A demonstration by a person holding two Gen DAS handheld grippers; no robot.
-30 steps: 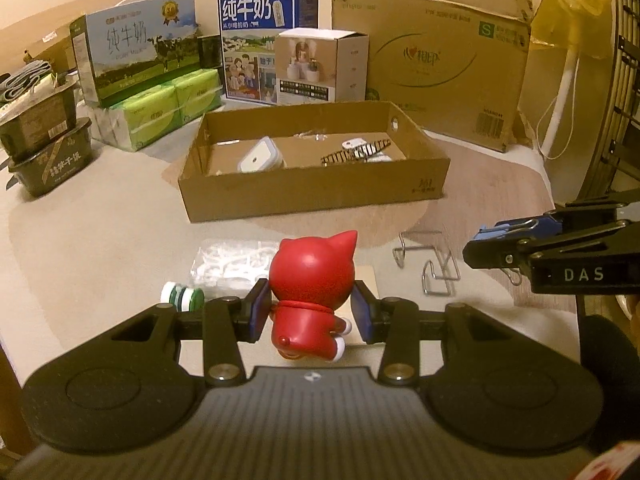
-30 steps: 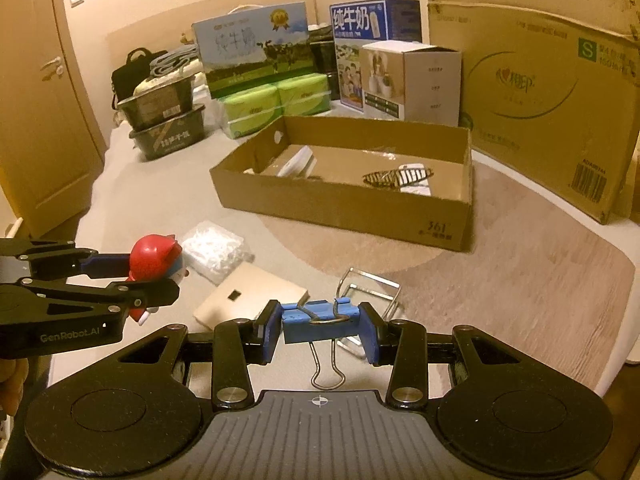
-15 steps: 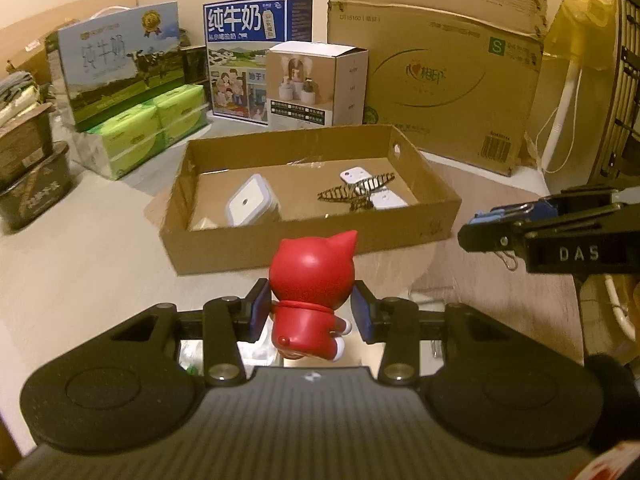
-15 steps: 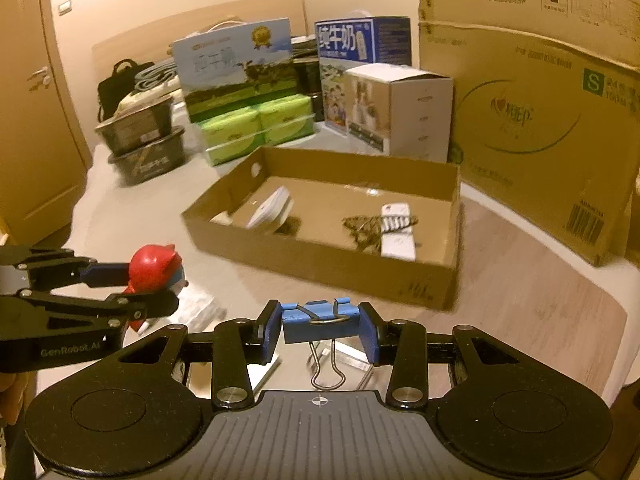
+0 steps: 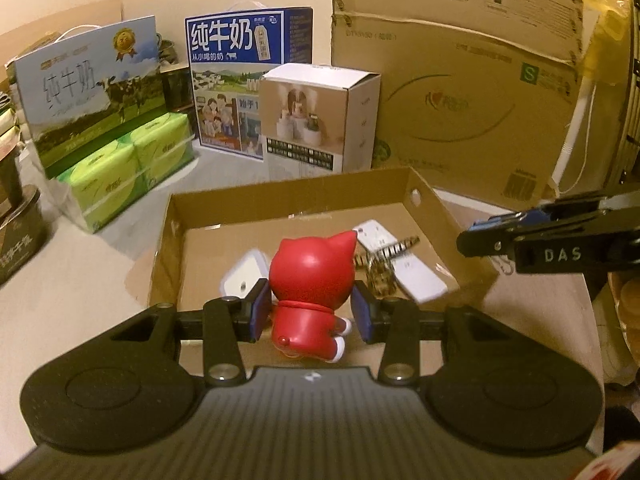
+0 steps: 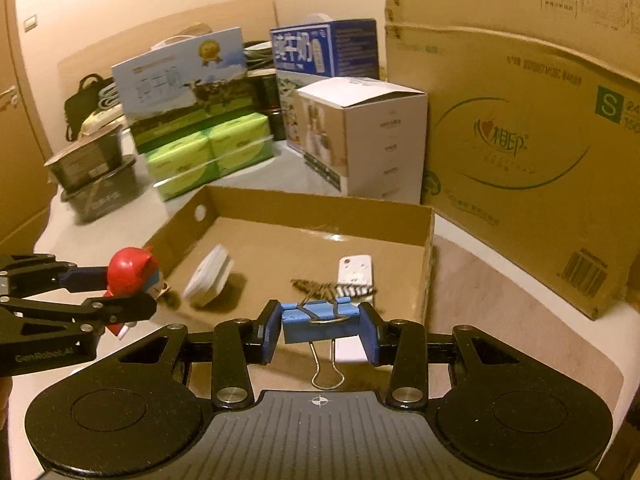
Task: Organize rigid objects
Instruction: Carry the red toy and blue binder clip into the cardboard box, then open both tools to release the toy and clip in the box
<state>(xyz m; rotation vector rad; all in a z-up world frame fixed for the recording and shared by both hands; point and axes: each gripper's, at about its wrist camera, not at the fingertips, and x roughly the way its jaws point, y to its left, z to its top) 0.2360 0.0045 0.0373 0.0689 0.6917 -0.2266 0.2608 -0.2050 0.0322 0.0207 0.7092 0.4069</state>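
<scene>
we hold 2 items over the cardboard tray (image 5: pixel 434 204): left gripper (image 5: pixel 310 312) clamped on the red figurine (image 5: pixel 312 280), right gripper (image 6: pixel 320 330) clamped on the blue binder clip (image 6: pixel 320 320). we should lower each onto bare tray floor, clear of the white case (image 6: pixel 208 276), before releasing.

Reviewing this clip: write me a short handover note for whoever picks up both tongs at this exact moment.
Left tongs: shut on the red cat figurine, held above the near edge of the cardboard tray.
Right tongs: shut on the blue binder clip, wire handles hanging down, at the tray's near edge.
Already in the tray: white square case, white remote, striped hair clip.
Done: both items picked up and brought to the tray.
Left: lower and release the figurine and the binder clip inside the tray; anything left outside it is not visible now.
</scene>
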